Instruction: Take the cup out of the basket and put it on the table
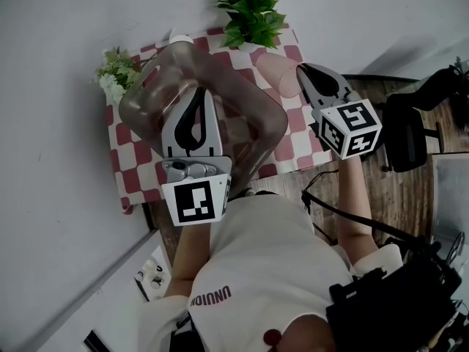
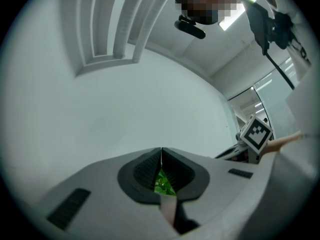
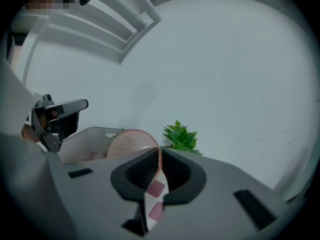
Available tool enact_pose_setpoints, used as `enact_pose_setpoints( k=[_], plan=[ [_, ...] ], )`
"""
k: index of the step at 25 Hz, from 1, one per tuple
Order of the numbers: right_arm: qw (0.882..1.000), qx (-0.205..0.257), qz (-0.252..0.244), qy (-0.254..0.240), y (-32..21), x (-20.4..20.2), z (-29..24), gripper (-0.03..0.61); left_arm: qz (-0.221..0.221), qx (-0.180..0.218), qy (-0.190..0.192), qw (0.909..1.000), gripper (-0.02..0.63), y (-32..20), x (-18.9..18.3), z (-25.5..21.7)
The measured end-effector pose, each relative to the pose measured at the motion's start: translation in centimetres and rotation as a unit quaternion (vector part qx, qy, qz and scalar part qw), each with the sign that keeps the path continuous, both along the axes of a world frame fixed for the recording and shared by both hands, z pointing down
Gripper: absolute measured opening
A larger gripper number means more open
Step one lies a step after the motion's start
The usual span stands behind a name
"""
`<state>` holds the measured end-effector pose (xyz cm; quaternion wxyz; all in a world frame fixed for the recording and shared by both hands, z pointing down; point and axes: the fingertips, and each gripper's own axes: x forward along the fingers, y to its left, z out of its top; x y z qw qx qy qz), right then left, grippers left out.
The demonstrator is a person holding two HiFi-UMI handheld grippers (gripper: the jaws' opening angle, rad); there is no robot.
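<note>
The right gripper (image 3: pixel 160 153) is clamped on the rim of the pink cup (image 3: pixel 127 144), a pinch suited to lifting. The cup hangs beside the basket (image 1: pixel 146 101), above the checked table (image 1: pixel 297 141). The left gripper (image 2: pixel 161 156), jaws together and empty, hovers over the basket. The upside-down lettering on the shirt (image 1: pixel 256 270) is unreadable.

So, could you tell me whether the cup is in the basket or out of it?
Out: the right tool pinches the pink cup by its rim, beside the basket, over the checked cloth.
</note>
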<state>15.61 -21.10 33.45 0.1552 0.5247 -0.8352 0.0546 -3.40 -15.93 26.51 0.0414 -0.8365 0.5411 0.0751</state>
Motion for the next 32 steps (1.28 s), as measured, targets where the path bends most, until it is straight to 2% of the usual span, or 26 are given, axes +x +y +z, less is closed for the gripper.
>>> enact_pose_setpoints(
  k=[9,28,32],
  plan=[
    [0.999,-0.016,0.034,-0.015,1.0,1.7,1.3,0.035,0.006,0.001,-0.003,1.0,0.015,0.4,0.0,0.0],
    [0.996,-0.05,0.072,-0.019,3.0,4.2,4.3,0.035,0.02,-0.005,-0.001,0.9998,0.015,1.0,1.1,0.3],
    [0.995,-0.062,0.078,-0.022,3.3,4.4,5.4,0.035,0.02,0.007,-0.016,0.9997,0.016,1.3,0.9,0.3]
  ],
)
